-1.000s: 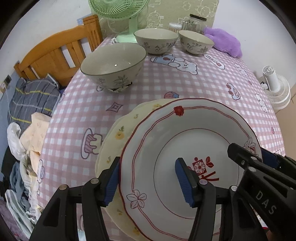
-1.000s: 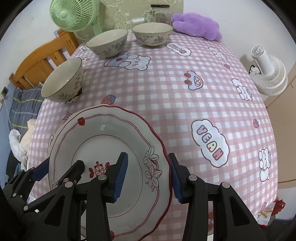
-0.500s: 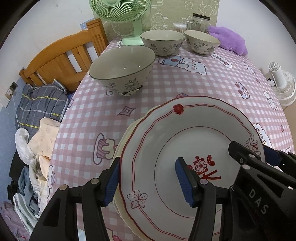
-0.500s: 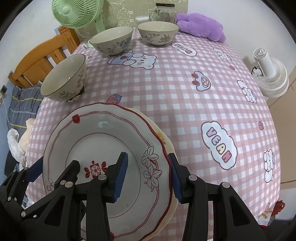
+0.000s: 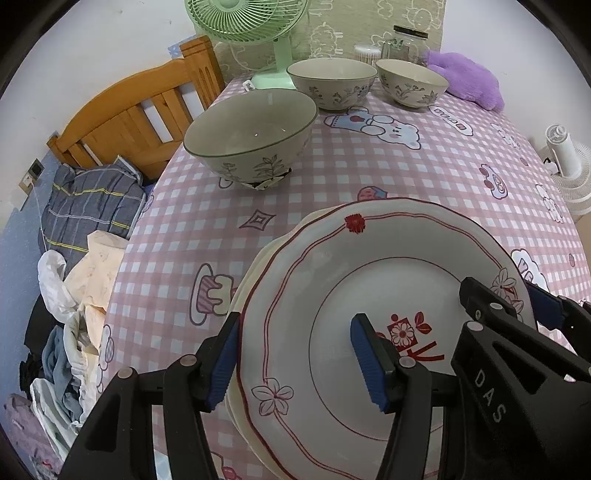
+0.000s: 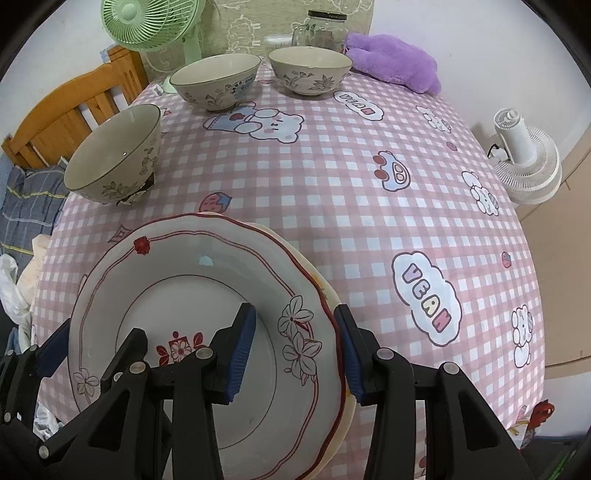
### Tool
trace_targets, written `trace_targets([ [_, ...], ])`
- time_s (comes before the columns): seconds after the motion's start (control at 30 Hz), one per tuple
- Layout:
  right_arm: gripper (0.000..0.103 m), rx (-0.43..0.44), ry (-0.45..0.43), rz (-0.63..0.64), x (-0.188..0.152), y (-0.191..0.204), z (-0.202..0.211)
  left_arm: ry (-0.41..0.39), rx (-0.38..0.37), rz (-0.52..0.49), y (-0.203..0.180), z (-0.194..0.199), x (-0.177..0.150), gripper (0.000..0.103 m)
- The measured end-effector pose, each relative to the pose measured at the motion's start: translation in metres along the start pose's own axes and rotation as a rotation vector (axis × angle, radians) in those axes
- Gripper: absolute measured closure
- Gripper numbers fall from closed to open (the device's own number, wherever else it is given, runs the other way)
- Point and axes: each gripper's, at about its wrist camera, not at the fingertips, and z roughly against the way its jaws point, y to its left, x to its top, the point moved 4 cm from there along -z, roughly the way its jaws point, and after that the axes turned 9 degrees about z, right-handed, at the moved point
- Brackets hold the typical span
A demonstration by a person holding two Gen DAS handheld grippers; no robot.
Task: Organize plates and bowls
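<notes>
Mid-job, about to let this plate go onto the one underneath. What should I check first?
1. Left tool gripping the red-rimmed plate by its rim: ok.
2. Right tool gripping the opposite rim: ok.
3. Red-rimmed plate centred over the cream plate: ok, cream edge peeks out on both sides.
4. Red-rimmed plate fully seated on the cream plate: cannot tell.
5. Nearest bowl clear of both plates: ok.

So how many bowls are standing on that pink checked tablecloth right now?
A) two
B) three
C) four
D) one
B: three bowls stand apart on the cloth, the nearest bowl at the left edge, the middle bowl by the green fan, and the far bowl in front of the glass jar.
</notes>
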Motion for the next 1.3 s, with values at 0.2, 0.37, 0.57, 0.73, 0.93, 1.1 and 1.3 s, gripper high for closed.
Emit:
trace_targets([
  [0.2,0.056,-0.017,0.000,0.009,-0.001,0.002,0.000,-0.002,0.003,-0.021,-0.004,-0.002,-0.001,0.037],
  [0.37,0.055,-0.013,0.000,0.005,-0.001,0.002,0.000,0.003,-0.020,-0.024,-0.006,-0.004,-0.001,0.031],
  [0.57,0.055,0.063,-0.006,-0.008,-0.002,-0.004,0.003,0.027,-0.070,0.001,-0.003,-0.003,0.000,0.020],
  [0.73,0.030,0.114,-0.037,-0.008,0.002,-0.013,0.018,0.028,-0.105,0.012,-0.005,0.007,0.004,0.012],
  [0.93,0.026,0.170,-0.083,0.009,0.015,-0.023,0.032,-0.048,-0.115,0.033,-0.013,0.028,0.021,0.006],
  [1.1,0.026,0.221,-0.144,0.024,0.031,-0.025,0.043,-0.109,-0.084,0.079,-0.010,0.043,0.036,0.007],
  [1.3,0.026,0.204,-0.154,0.055,0.053,-0.014,0.050,-0.131,-0.059,0.104,0.002,0.047,0.055,0.009],
])
